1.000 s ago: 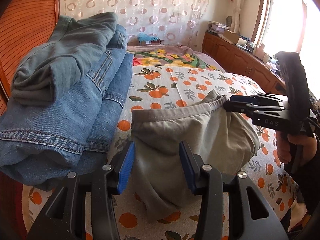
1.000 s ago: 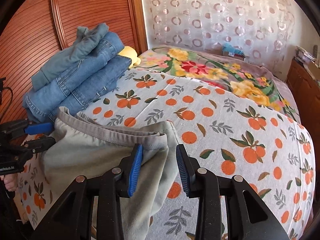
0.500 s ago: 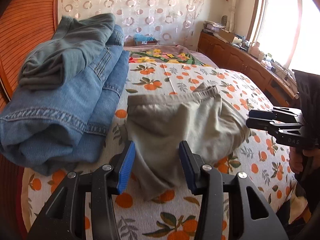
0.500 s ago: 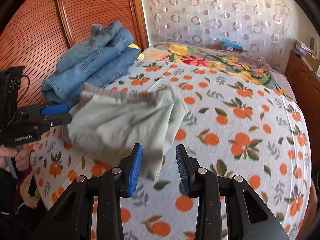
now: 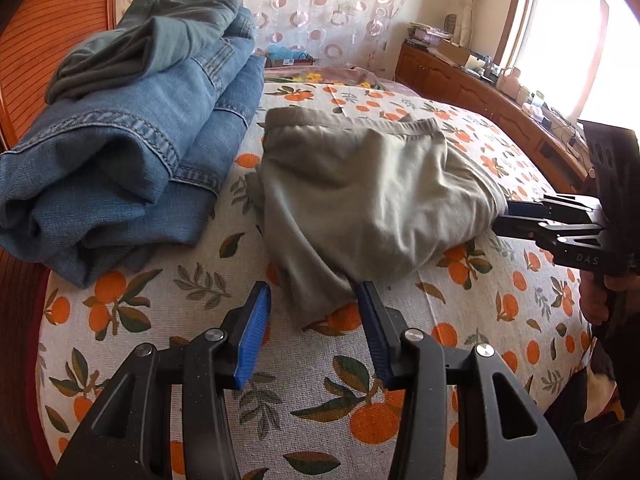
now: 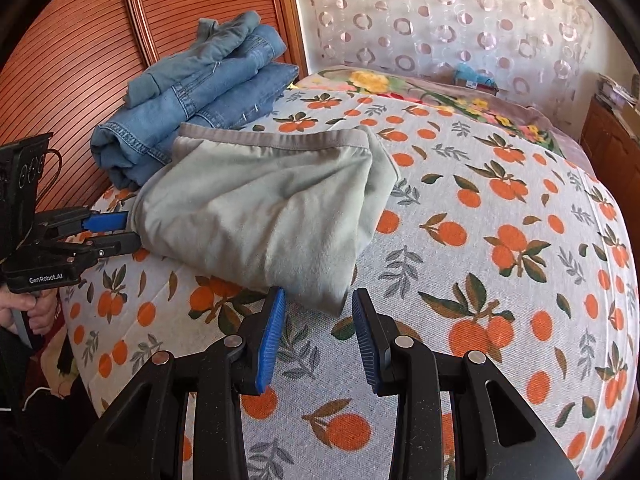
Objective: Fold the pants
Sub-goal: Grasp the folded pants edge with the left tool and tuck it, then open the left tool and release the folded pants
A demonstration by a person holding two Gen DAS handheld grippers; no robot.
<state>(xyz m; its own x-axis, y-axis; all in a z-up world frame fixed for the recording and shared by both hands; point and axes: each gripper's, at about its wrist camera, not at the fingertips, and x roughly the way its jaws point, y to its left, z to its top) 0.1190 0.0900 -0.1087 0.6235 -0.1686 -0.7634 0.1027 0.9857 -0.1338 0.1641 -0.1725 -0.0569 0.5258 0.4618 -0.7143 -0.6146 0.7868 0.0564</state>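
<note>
Grey-green pants (image 5: 372, 192) lie folded in a bundle on the orange-print bedspread (image 5: 312, 376), waistband at the far side. They also show in the right wrist view (image 6: 264, 208). My left gripper (image 5: 314, 332) is open and empty, just short of the bundle's near corner; it also shows from the side in the right wrist view (image 6: 120, 230). My right gripper (image 6: 318, 336) is open and empty, just short of the bundle's other corner, and shows in the left wrist view (image 5: 508, 218) at the bundle's right edge.
A stack of folded blue jeans (image 5: 132, 128) lies to the left of the pants against the wooden headboard (image 6: 80, 60). A floral blanket (image 6: 404, 88) lies at the far end. A wooden cabinet (image 5: 480, 96) runs along the window side.
Both grippers have pulled back from the pants, which now lie let go on the bed. The bundle has settled flatter next to the jeans.
</note>
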